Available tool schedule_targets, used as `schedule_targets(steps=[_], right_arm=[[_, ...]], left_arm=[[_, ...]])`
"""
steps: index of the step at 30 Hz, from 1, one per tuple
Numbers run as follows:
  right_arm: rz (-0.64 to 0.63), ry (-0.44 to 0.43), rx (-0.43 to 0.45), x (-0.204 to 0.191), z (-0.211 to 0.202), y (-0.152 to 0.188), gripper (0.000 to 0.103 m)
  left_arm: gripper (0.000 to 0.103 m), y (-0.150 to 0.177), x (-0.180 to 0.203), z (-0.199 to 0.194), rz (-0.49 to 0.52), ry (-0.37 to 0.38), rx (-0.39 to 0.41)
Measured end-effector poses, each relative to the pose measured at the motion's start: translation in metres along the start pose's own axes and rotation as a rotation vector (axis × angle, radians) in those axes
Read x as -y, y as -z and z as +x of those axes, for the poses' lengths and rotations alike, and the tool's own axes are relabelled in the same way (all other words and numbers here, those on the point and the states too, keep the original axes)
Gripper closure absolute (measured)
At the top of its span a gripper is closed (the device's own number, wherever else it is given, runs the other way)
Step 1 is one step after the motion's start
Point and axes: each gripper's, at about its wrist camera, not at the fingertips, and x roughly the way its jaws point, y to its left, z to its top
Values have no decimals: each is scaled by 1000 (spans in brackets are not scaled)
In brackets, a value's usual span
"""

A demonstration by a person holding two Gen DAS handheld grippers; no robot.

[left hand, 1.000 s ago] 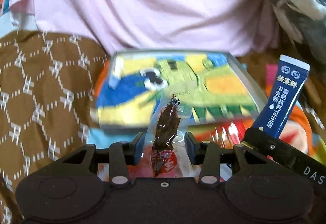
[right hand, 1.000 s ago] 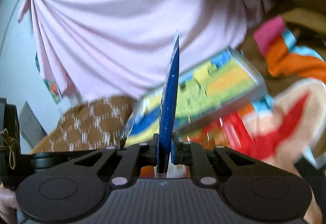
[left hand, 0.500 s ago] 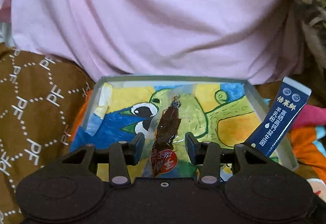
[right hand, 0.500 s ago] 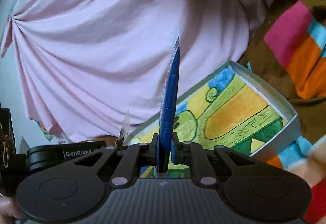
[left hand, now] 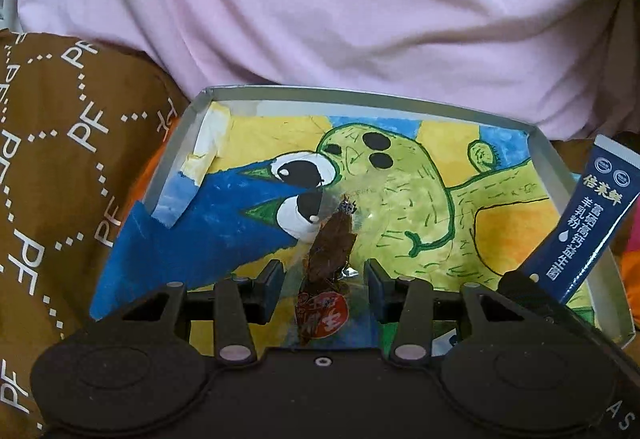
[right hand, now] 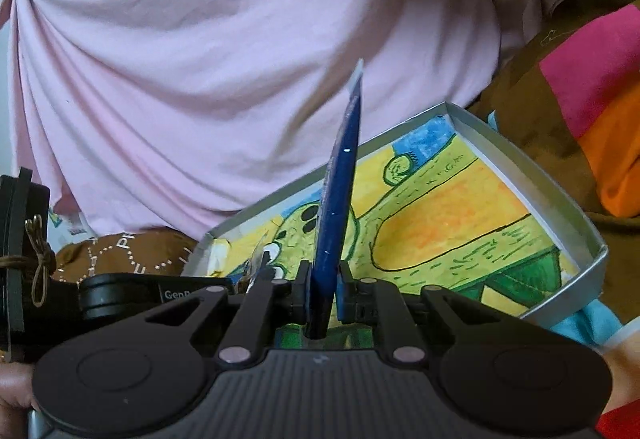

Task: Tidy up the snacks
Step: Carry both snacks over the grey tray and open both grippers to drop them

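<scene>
**Both snacks over the tray, waiting to drop**

Left tongs (left hand: 324,273) sit above the near half of the tray (left hand: 176,155), and between them hangs the clear packet (left hand: 326,263) with the dark dried snack inside. Its long axis runs straight out ahead, pointing toward the tray's far wall. The fingers (left hand: 274,275) stand apart from the packet on both sides, so the tongs look open; whether the packet is caught lower down or already lying on the tray's painted floor, I cannot tell.

Just right of them, the right tongs (right hand: 323,297) are clamped on the blue sachet (right hand: 340,191), pinched at its lower end. The sachet stands nearly upright, leaning toward the tray's right wall, edge-on in the right view and showing its printed face in the left view.

So both tongs are over the tray's near edge, side by side. The sachet is high above the tray floor and stands on end, so my read is that it must tip flat, or come down, before release, landing right of the packet rather than across it.
</scene>
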Motion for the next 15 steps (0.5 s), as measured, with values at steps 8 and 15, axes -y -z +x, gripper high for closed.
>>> schedule_targets(steps=[8, 15], right_arm=[[-57, 90, -44, -4, 3, -1, 83], [-109, 142, -38, -8, -1, -4, 44]], left_arm=[[55, 4, 2, 5, -8, -16, -25], [37, 0, -2, 1, -24, -26, -15]])
